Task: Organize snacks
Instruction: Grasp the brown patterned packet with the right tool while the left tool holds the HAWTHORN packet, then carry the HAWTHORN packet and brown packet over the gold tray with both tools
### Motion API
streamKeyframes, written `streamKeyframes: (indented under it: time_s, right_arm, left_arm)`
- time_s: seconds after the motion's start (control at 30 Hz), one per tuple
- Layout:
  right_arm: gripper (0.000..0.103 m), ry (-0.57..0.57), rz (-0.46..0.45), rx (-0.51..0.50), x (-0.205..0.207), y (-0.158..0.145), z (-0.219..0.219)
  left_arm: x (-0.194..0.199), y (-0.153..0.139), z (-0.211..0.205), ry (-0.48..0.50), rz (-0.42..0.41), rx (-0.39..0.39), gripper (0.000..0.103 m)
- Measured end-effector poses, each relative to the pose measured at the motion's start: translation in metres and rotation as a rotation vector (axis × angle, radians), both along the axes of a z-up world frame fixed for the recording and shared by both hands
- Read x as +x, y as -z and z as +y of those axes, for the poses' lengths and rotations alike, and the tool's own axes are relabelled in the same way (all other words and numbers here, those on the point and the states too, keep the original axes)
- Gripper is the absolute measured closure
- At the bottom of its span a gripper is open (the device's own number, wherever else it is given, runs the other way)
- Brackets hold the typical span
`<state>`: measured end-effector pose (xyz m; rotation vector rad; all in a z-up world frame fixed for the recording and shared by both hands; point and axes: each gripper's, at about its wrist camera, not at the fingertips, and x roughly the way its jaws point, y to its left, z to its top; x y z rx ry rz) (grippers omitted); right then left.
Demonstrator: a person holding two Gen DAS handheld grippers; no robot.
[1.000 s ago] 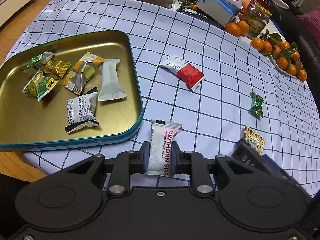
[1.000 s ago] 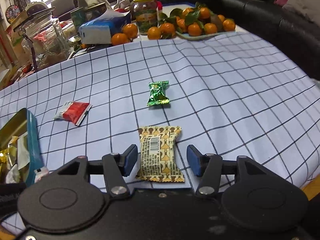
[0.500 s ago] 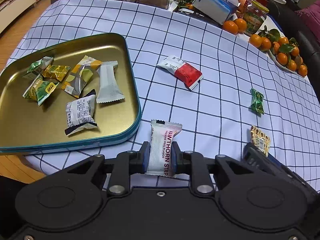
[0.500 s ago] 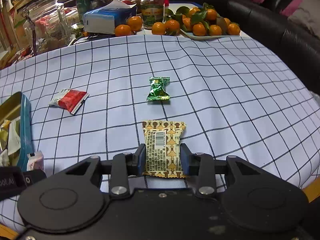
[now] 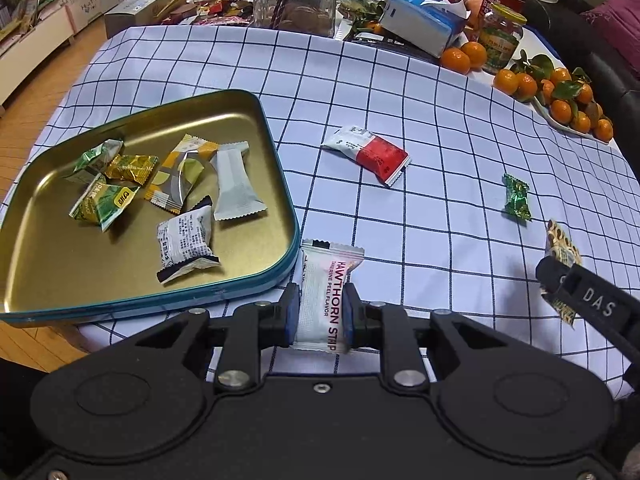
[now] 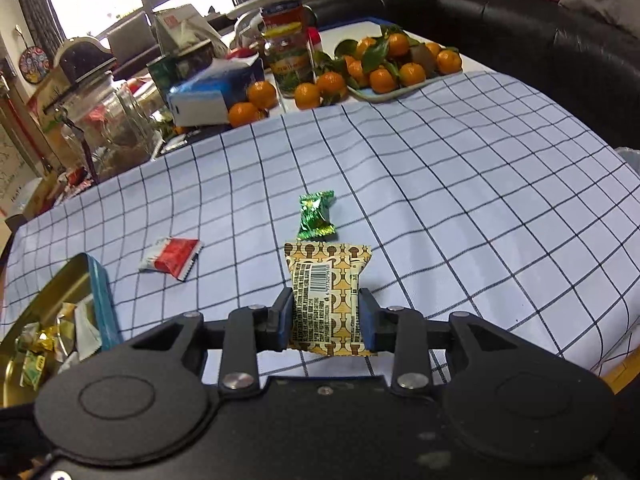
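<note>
Left wrist view first: the left hand-held gripper [image 5: 319, 312] pinches a white hawthorn strip [image 5: 325, 300] by its lower half, blue pads pressed on both sides, the packet standing up just beside the near corner of the tin tray [image 5: 256, 284]. In the tray lie six wrapped snacks: a grey packet [image 5: 234, 188], a black-and-white one [image 5: 186, 242], an orange-and-grey one [image 5: 180, 178], and three green and gold candies to their left. Out on the checked cloth [image 5: 440, 160] of the bench, a red-and-white packet [image 5: 368, 154] lies apart from the tray, and a green candy [image 5: 516, 197] sits further right. At the right edge, the right hand-held gripper [image 5: 560, 276] shows up, clamping a brown patterned packet [image 5: 560, 242].

Over to the right wrist view: the right hand-held gripper [image 6: 326, 320] has its pads squeezed on that patterned packet [image 6: 326, 296], barcode side up. Just beyond it lies the green candy [image 6: 316, 216], clear of the packet. The red-and-white packet [image 6: 172, 258] lies to the left, and the tray's corner [image 6: 100, 300] pokes in at lower left, snacks inside. Beyond the cloth: tangerines [image 6: 384, 68], a jar [image 6: 288, 60], a tissue box [image 6: 212, 92].
</note>
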<state>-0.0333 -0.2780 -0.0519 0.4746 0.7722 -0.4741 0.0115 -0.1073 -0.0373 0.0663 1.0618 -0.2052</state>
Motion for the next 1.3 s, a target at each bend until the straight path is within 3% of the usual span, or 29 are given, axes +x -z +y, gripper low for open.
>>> streamKeyframes:
  time_s: [0.4,0.77,0.97,1.13,1.3]
  right_arm:
    - [0.068,-0.112,-0.088,-0.035,0.003,-0.042,0.025]
    - [0.068,-0.382,-0.190,-0.129,0.030,-0.094,0.085]
    - [0.068,-0.534,-0.208,-0.143,0.053,-0.106,0.118]
    - [0.068,-0.628,-0.197,-0.118,0.076,-0.102,0.138]
    - [0.068,-0.669,-0.189,-0.063,0.084,-0.085,0.151]
  left_arm:
    - [0.017,-0.039,0.037,-0.067,-0.066,-0.017,0.074]
    - [0.053,-0.080,0.118,-0.189,-0.153,0.045,0.074]
    - [0.072,-0.077,0.161,-0.263,-0.145,0.094,0.074]
    - [0.082,-0.055,0.190,-0.327,-0.094,0.143,0.074]
    - [0.084,-0.042,0.205,-0.333,-0.032,0.118,0.074]
